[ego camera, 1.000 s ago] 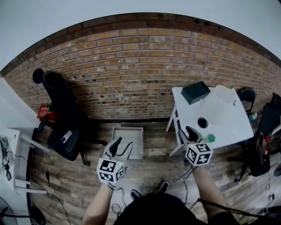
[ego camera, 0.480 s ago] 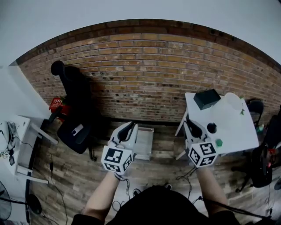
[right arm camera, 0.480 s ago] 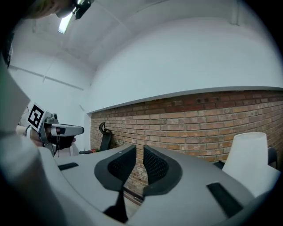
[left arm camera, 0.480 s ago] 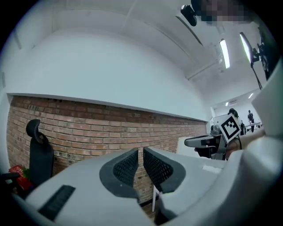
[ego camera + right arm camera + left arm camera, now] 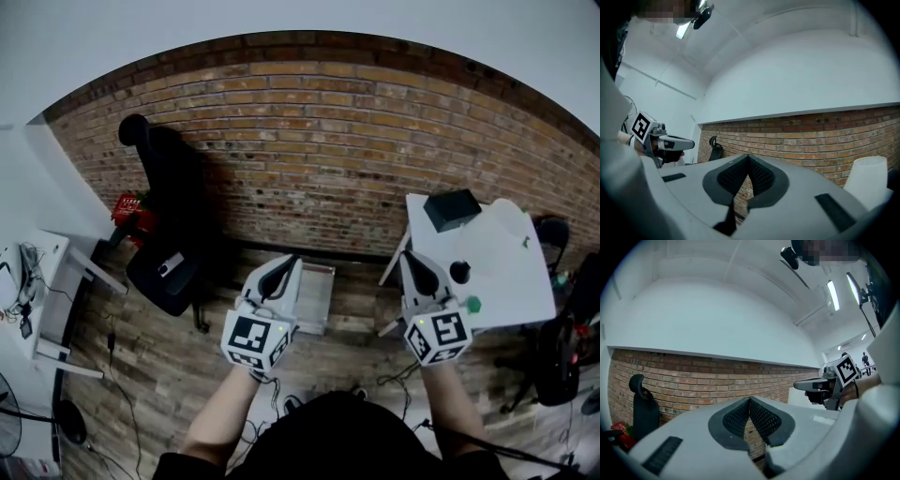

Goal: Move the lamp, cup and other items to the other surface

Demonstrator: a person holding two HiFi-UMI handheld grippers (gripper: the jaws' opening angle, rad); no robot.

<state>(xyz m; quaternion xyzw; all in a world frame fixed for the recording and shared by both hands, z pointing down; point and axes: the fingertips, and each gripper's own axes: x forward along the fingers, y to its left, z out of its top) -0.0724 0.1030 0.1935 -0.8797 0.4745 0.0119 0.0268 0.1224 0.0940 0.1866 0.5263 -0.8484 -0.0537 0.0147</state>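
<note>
While both grippers hung level, the left gripper [image 5: 281, 272] had just closed, pads together, nothing between them, above the metal tray [image 5: 319, 305] on the floor. The right gripper [image 5: 417, 272] had likewise closed empty, at the near-left edge of the white table [image 5: 511, 291]. Task items all lay right of both: black cup [image 5: 459, 271] just right of the right jaws, green item [image 5: 473, 304] nearer, black box [image 5: 452, 208] and lamp [image 5: 865, 180] farther. Right hand was nearer. Likely needs reopening first.
</note>
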